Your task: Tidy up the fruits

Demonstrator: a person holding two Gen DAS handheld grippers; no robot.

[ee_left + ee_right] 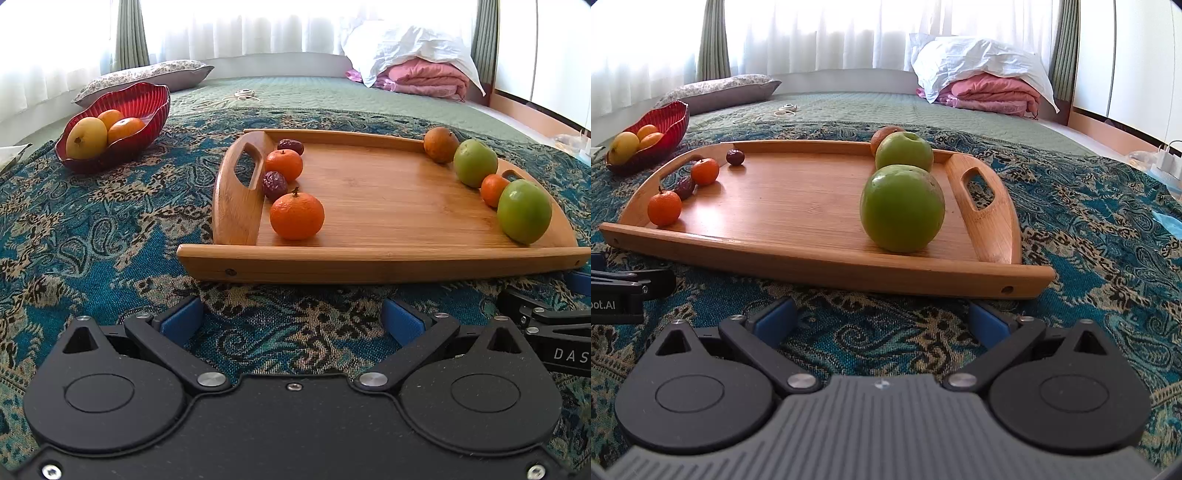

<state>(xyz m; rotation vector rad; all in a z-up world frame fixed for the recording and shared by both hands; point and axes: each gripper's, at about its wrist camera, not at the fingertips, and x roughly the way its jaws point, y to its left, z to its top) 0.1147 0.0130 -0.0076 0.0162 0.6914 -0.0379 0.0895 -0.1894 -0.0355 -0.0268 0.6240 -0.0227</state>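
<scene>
- My left gripper (291, 319) is hovering low over the blue-and-tan paisley cloth (92, 236), just short of the near rim of the bamboo serving tray w/ cut-out handles (369, 258); jaws are standing wide apart, gripping nothing.
- My right gripper (882, 317) is sitting beside it over the same cloth, also facing the tray's near rim; jaws spread wide too, nothing between them.
- Along the tray's left side a row is lying by the handle: small orange mandarin w/ stem (297, 216) nearest me, wrinkled dark-red date (274, 184) touching behind it, 2nd mandarin (283, 164), then another dark date (291, 146) at the far corner.
- Along the right side: big green apple (524, 211) nearest, tiny orange mandarin (494, 190) behind it, 2nd green apple (475, 162), then a brownish-orange round fruit (440, 144) at the far rim.
- In the right wrist view the near apple is hiding the tiny mandarin.
- Ribbed red glass bowl (144, 98) is sitting on the cloth, well left of the tray, holding a yellow mango-like fruit (86, 137) & two oranges (125, 129).
</scene>
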